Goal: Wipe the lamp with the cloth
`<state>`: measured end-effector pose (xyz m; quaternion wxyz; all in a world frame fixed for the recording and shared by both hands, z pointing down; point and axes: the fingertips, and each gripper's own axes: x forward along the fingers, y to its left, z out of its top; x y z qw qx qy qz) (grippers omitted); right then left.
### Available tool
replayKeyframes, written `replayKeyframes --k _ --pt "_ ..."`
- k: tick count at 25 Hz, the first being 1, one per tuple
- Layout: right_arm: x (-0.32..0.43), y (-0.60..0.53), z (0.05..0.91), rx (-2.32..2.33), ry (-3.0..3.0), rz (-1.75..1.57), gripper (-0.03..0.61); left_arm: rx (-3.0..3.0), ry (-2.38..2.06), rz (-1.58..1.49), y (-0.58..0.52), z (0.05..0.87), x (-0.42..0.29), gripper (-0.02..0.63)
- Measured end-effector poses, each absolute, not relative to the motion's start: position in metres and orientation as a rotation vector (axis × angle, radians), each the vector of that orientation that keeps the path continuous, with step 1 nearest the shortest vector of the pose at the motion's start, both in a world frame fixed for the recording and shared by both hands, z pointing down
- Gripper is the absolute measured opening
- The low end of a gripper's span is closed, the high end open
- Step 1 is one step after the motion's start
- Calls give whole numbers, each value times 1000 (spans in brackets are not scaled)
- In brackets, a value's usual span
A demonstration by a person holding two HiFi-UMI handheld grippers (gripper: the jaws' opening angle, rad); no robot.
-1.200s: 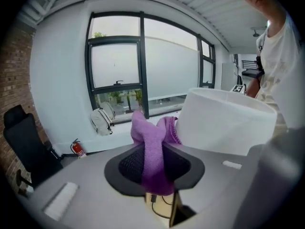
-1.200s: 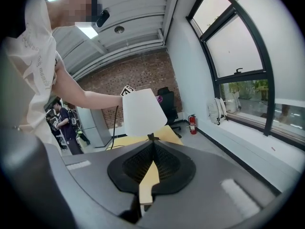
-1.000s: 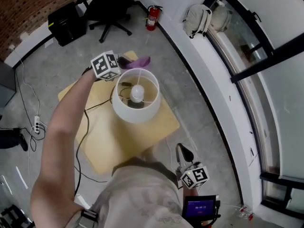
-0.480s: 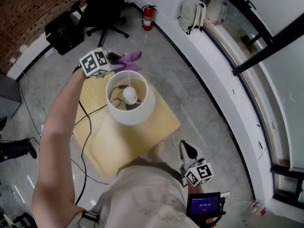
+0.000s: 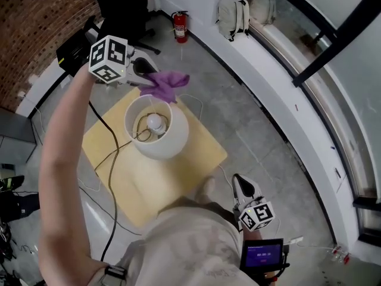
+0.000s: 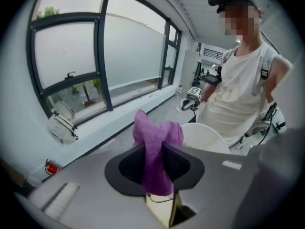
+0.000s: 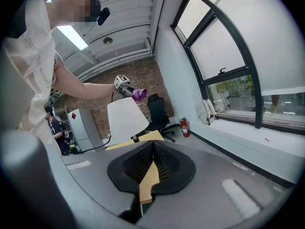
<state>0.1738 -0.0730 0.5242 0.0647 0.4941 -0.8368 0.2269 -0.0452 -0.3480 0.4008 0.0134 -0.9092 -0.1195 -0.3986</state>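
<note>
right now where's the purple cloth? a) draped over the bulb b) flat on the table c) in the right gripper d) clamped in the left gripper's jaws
d: the purple cloth is pinched between the jaws of the left gripper, up over the far rim of the lampshade.

One lamp point(image 5: 156, 130), one purple cloth point(image 5: 164, 84), one wooden table point(image 5: 196, 154), one fire extinguisher point(image 5: 180, 27), one backpack point(image 5: 229, 15), one office chair point(image 5: 119, 2)

The left gripper point(image 5: 144, 76), clamped on the purple cloth point(image 5: 164, 83), has lifted from beside the lamp shade's point(image 5: 169, 145) far rim to above it, so the cloth now hangs over that rim.
</note>
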Motion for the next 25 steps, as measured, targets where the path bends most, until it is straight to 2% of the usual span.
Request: replayKeyframes --k 5,15,21,25 --pt "188 -68 530 1554 -2504 710 14 -2708 -529 -1488 -343 449 -34 89" --pt "220 -57 535 1656 -2426 763 14 -2508 -699 -1739 -346 526 -10 89" --pt "234 -54 539 1711 -2390 775 14 -2344 -637 -1840 -366 577 -15 92" --pt "246 -48 544 1756 -2365 776 14 -2399 -561 -1783 -373 572 -11 92"
